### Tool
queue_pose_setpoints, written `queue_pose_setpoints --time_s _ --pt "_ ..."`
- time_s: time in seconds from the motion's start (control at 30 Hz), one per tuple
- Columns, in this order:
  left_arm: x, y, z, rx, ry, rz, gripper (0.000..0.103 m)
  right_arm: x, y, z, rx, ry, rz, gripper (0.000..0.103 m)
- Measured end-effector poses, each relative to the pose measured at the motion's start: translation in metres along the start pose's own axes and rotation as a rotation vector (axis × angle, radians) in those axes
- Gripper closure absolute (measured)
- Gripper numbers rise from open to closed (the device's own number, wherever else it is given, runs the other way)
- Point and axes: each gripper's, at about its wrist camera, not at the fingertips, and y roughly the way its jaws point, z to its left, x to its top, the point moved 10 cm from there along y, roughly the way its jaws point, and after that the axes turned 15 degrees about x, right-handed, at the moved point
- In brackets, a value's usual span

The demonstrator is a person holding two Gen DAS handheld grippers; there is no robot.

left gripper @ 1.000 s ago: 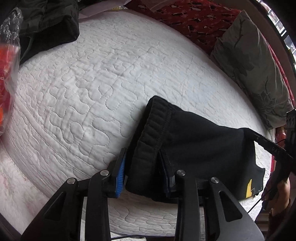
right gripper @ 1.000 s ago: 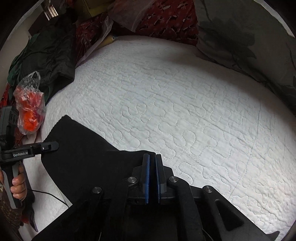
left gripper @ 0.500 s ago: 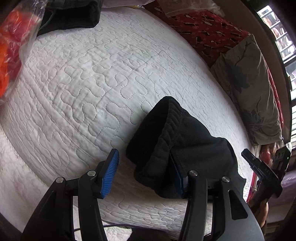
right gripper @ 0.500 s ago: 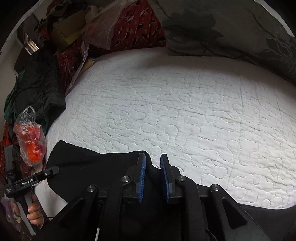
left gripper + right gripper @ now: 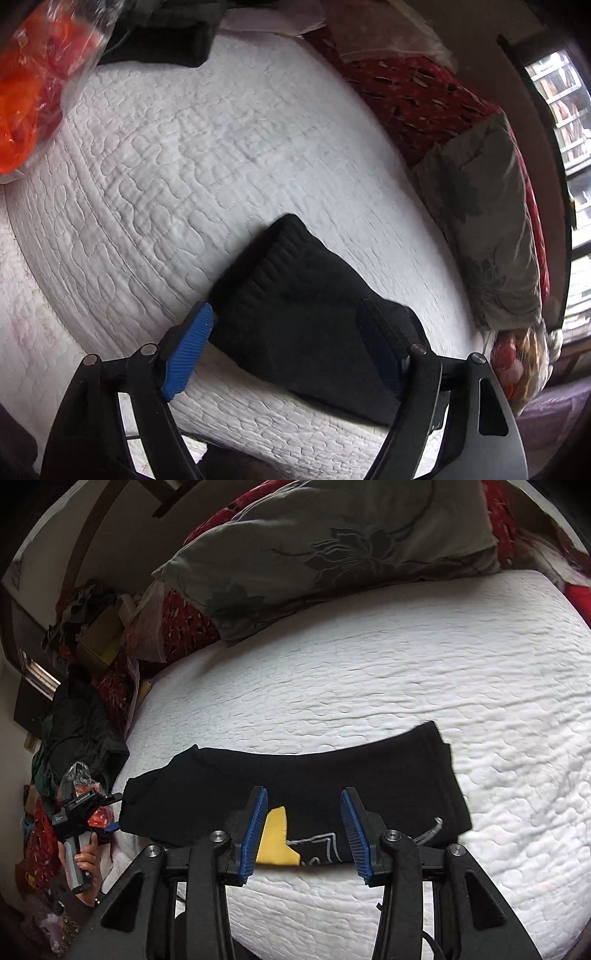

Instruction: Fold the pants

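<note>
Black pants (image 5: 314, 775) lie folded in a long strip on the white quilted bed (image 5: 406, 672), near its front edge. A yellow patch (image 5: 277, 834) and a white print show at their near side. My right gripper (image 5: 303, 794) hovers over the strip's middle, its jaws opening, and nothing is pressed between the blue pads (image 5: 255, 830). In the left wrist view the ribbed waistband end of the pants (image 5: 295, 295) lies under my left gripper (image 5: 284, 308). Its jaws are opening wide and the pads stand clear of the cloth. A hand holds that left gripper (image 5: 112, 812) at the strip's left end.
A grey flowered pillow (image 5: 332, 550) and red patterned bedding (image 5: 413, 88) lie along the head of the bed. A plastic bag with orange contents (image 5: 33, 85) and dark clothes (image 5: 166, 40) sit by the bed's far corner. A window (image 5: 565, 110) is at the right.
Both grippers went from shut on the black pants to open and let the cloth drop onto the bed. The right one swung far sideways and rolled; the left one rose a little.
</note>
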Motion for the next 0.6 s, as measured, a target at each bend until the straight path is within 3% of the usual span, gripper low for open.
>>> queue_pose_setpoints --time_s 0.1,0.2,0.3,0.43,0.6 --pt "-0.055 -0.001 -0.04 -0.035 0.118 0.051 0.023 -0.004 -0.033 -0.036 -0.022 0.078 -0.063 0.05" --pt "-0.115 0.018 -0.084 -0.068 0.209 0.176 0.023 -0.007 -0.045 -0.072 -0.043 0.175 -0.09 0.05" --pt "-0.164 0.036 -0.129 -0.087 0.265 0.283 0.023 -0.01 -0.042 -0.092 -0.006 0.251 -0.098 0.05" --pt "-0.212 0.053 -0.179 -0.111 0.273 0.402 0.023 -0.012 -0.029 -0.109 -0.002 0.293 -0.089 0.05" --pt "-0.239 0.071 -0.21 -0.109 0.213 0.482 0.023 -0.016 -0.019 -0.122 0.052 0.369 -0.086 0.05"
